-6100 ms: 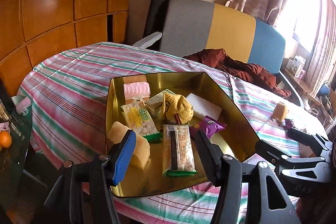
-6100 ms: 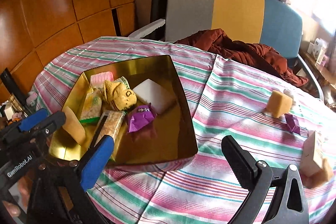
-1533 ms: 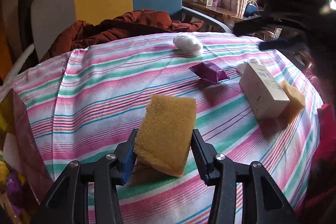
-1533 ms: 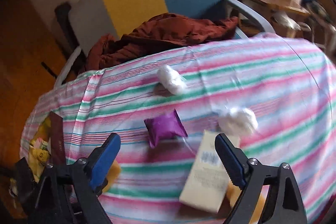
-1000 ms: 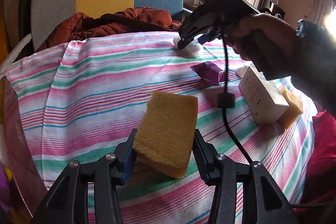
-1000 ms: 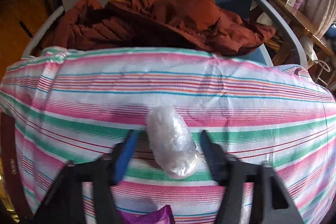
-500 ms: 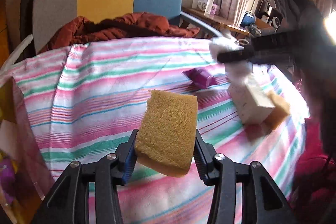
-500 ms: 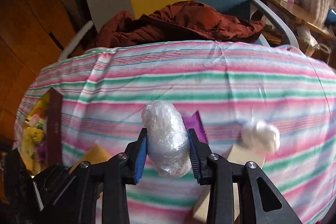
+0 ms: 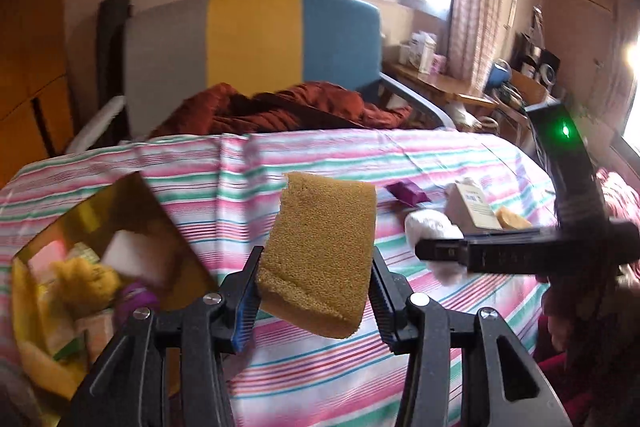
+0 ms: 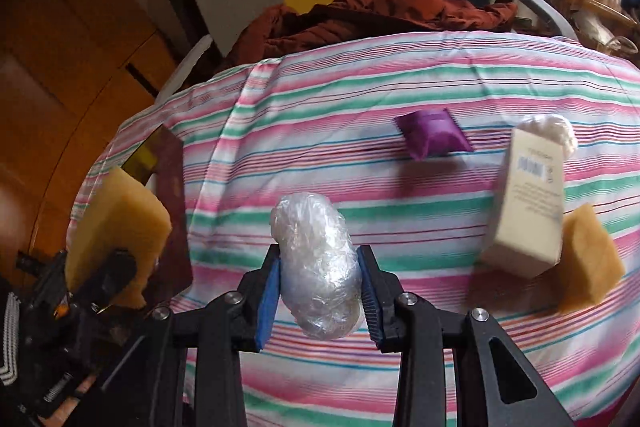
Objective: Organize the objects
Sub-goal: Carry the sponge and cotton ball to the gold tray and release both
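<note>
While left gripper (image 9: 316, 301) clamps porous yellow sponge (image 9: 320, 251), right gripper (image 10: 318, 293) pinches crinkly oval plastic-wrapped bundle (image 10: 316, 267).

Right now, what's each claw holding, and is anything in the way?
Left gripper shut on yellow sponge. Right gripper shut on plastic-wrapped bundle. Both lifted above striped tablecloth. Gold tray unobstructed.

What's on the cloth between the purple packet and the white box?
Nothing: in the right wrist view only bare striped cloth lies between the purple packet and the white box.
</note>
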A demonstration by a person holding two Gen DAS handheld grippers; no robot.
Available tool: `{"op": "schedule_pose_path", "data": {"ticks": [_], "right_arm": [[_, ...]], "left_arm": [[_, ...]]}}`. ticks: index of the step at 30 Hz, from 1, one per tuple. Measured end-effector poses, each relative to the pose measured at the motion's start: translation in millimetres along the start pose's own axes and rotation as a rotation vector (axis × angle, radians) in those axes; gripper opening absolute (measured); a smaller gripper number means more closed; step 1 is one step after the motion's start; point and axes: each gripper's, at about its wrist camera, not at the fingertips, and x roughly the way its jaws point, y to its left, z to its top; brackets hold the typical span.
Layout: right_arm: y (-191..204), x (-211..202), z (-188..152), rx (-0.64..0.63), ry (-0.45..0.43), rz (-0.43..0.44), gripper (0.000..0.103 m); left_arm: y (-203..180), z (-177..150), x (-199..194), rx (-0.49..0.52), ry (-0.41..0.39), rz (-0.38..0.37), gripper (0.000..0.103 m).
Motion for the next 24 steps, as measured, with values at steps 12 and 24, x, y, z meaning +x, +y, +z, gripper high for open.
{"op": "schedule_pose_path", "data": {"ticks": [12,24], "right_arm": [[101.0,17.5,-2.3,-0.168,0.020,0.089,0.037],[180.6,40.9,-22.6,-0.322,0.085,0.151,0.037]], "left_arm": [[83.0,-29.4,-60.2,-0.176,-0.069,0.107,0.049],[184.2,-75.7,-112.8,-0.408,-0.092,0.280,0.049]]}}
